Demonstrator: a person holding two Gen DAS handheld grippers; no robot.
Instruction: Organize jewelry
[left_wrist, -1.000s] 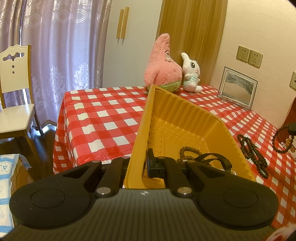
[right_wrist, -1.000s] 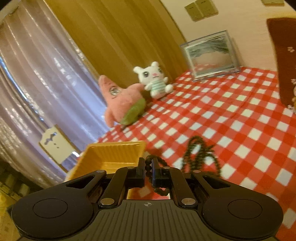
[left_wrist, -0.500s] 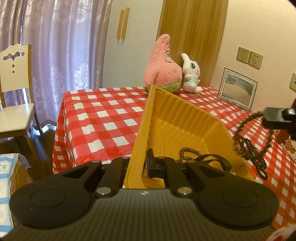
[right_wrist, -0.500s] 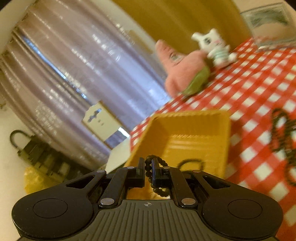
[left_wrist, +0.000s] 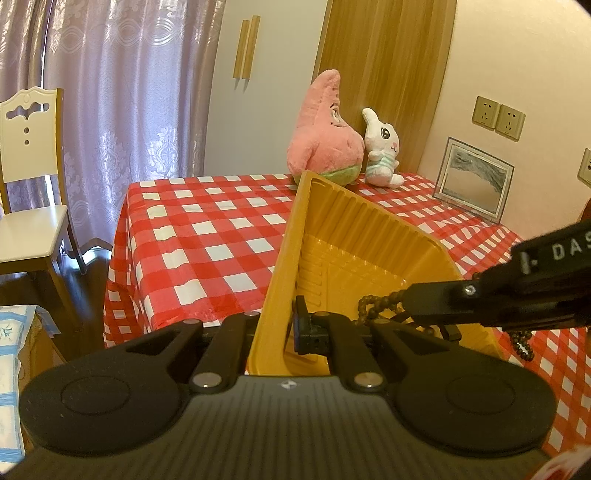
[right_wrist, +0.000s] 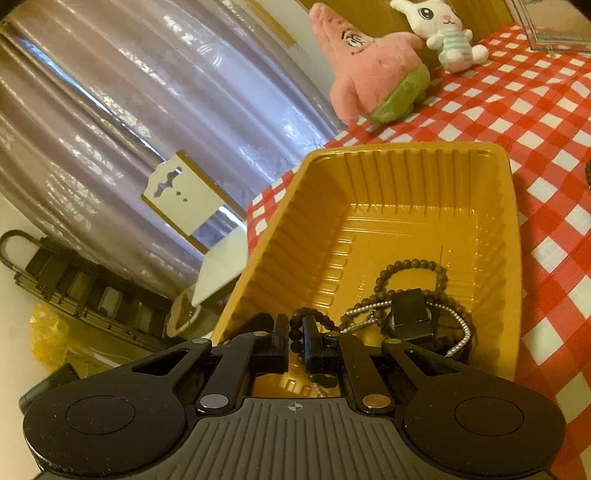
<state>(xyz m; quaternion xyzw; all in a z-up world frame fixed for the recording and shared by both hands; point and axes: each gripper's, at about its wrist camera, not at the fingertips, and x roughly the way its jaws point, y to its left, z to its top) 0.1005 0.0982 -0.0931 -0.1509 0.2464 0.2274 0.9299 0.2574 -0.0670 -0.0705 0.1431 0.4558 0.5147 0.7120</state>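
Holding a dark bead bracelet (right_wrist: 295, 334) over the near end of the yellow tray (right_wrist: 388, 155), the right tongs (right_wrist: 295, 341) are almost shut, with the beads pinched between the two tips. The bracelet hangs just above the tray floor and is not let go yet. Other jewelry already lies in the tray: a brown bead bracelet (right_wrist: 410, 266), a thin silver chain (right_wrist: 369, 306) and a black band (right_wrist: 410, 314) rest in a little pile at the near right corner. So part of the tidy-up looks done.

The left tongs (left_wrist: 275, 325) are shut on the near left wall of the tray, one tip inside and one outside, keeping it steady. The tray sits at the near edge of the worktop (left_wrist: 192, 236), which has a red and white check cloth.

One long string of dark beads (left_wrist: 522, 343) is out on the cloth, just right of the tray. I think it goes in next.
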